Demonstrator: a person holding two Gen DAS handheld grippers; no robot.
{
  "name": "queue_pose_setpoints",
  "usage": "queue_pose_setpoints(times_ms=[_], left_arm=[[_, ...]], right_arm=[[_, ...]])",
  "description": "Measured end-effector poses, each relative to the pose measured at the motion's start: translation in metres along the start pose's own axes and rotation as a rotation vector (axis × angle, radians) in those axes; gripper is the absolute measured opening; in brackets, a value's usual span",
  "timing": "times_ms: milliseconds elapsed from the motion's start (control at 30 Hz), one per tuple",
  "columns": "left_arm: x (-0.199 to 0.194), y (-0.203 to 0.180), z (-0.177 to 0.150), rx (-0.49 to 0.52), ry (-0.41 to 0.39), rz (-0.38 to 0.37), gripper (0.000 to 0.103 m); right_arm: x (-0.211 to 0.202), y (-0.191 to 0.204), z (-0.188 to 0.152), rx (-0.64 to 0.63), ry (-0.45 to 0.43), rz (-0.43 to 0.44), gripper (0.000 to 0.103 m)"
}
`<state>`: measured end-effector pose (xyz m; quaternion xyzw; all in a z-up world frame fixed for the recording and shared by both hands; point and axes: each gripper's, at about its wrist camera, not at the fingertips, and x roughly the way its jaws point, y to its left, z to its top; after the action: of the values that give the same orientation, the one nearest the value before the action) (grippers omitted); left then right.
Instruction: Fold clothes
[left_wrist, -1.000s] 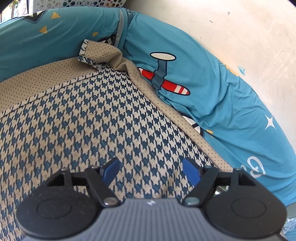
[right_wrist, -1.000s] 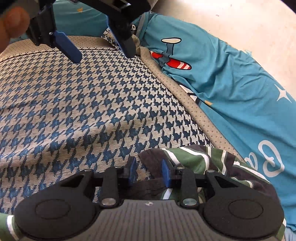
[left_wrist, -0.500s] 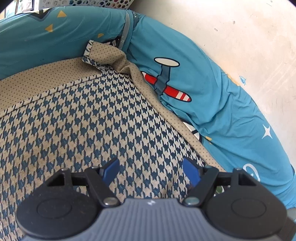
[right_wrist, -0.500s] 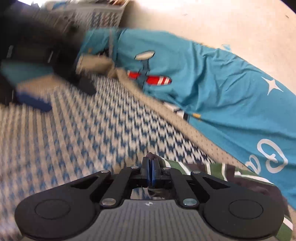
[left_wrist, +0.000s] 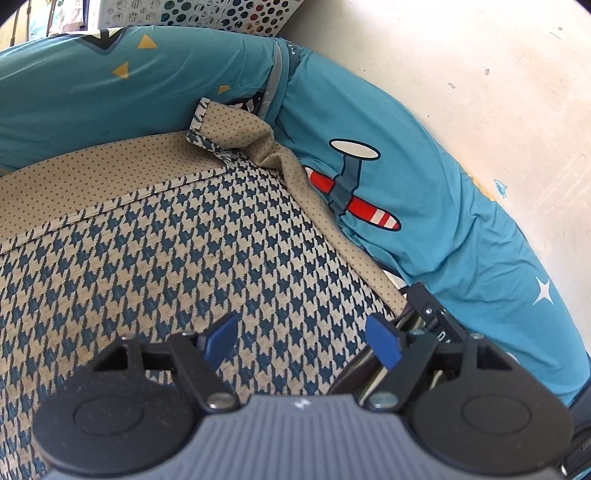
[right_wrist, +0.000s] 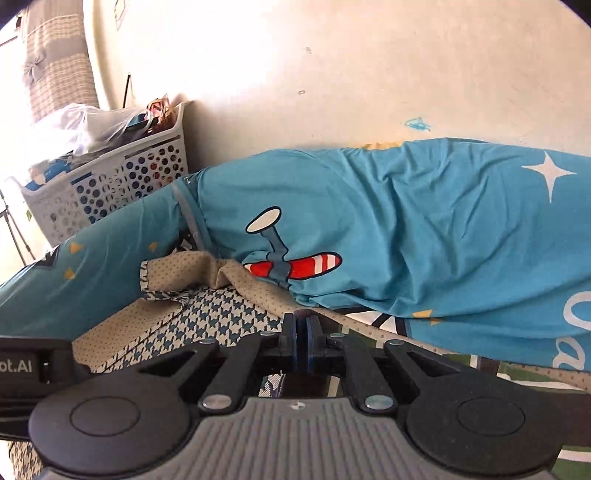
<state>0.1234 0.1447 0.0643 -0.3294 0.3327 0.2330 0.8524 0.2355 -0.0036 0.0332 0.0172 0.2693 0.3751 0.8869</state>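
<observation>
Right gripper (right_wrist: 301, 341): pads pressed together.
Checked cloth (right_wrist: 221, 319): lies under it.
Blue sheet (right_wrist: 424, 236): behind.
Basket (right_wrist: 107, 184): far left.

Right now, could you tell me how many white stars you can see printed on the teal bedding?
1 white star, on the teal bedding against the wall at far right; the left wrist view shows the same star. More may be hidden.

Blue-and-beige houndstooth garment (left_wrist: 155, 266) spread flat, dotted beige edge (left_wrist: 236, 127) turned up at far corner
</observation>
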Motion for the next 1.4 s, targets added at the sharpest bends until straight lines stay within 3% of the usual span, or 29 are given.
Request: queue_pose_setpoints(times_ms=[233,533,633,800,900,1133,1400], left_arm=[[-0.008,-0.01,-0.004,0.059,-0.058,0.028,0.076],[0.0,-0.04,-0.031,0.187,0.016,-0.036,0.077],[0.001,-0.055,-0.045,0.255,0.039,-0.063,0.083],[0.003,-0.078,-0.074,0.367,0.08,-0.102,0.085],[0.006,-0.087,-0.091,0.413,0.117,-0.12,0.086],[0.011,-0.1,-0.121,0.484,0.177,-0.145,0.087],[0.019,-0.107,-0.14,0.529,0.216,-0.143,0.087]], right_arm=[[-0.038,-0.017,-0.007,-0.05,0.005,-0.044,0.011],[-0.1,-0.062,-0.04,-0.046,0.042,-0.149,0.013],[-0.117,-0.076,-0.051,-0.031,0.053,-0.195,0.02],[-0.153,-0.107,-0.069,0.008,0.051,-0.291,0.022],[-0.177,-0.131,-0.08,0.046,0.051,-0.36,0.031],[-0.232,-0.189,-0.106,0.135,0.049,-0.521,0.035],[-0.253,-0.235,-0.139,0.214,0.039,-0.638,0.035]])
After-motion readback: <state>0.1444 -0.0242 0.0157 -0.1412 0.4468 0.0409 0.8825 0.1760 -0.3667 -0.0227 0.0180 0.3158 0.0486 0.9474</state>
